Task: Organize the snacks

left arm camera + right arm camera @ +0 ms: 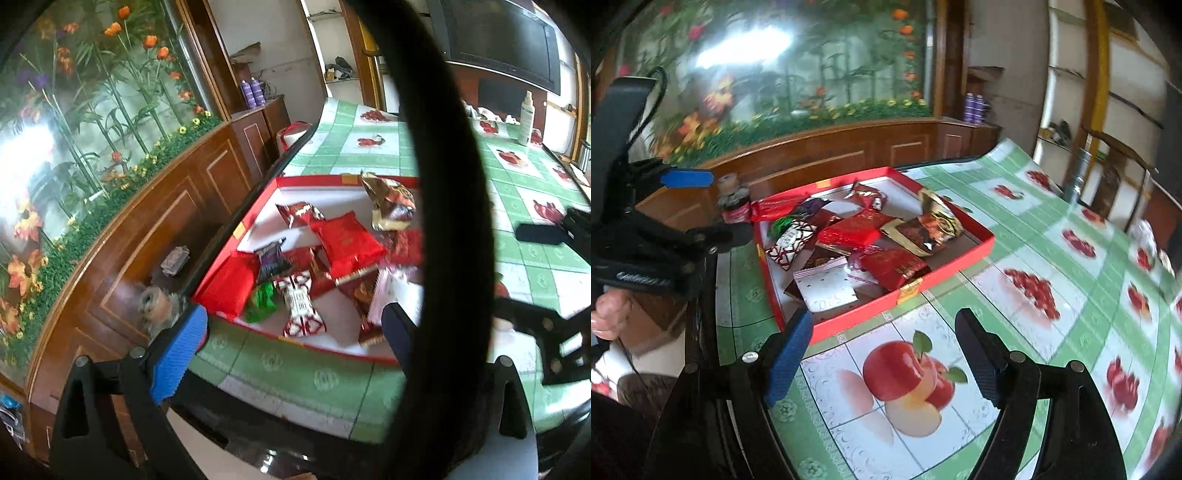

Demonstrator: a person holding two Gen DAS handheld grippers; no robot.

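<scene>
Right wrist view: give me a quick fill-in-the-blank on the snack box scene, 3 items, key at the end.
1. The snack packets lie inside a shallow ___ box.
2. Between the open right gripper fingers, the tablecloth shows printed ___.
3. The right gripper holds ___.

Missing words: red; apples; nothing

table w/ green-checked fruit-print cloth carries a shallow red tray of snack packets near its left edge, white spray bottle at far end
</scene>
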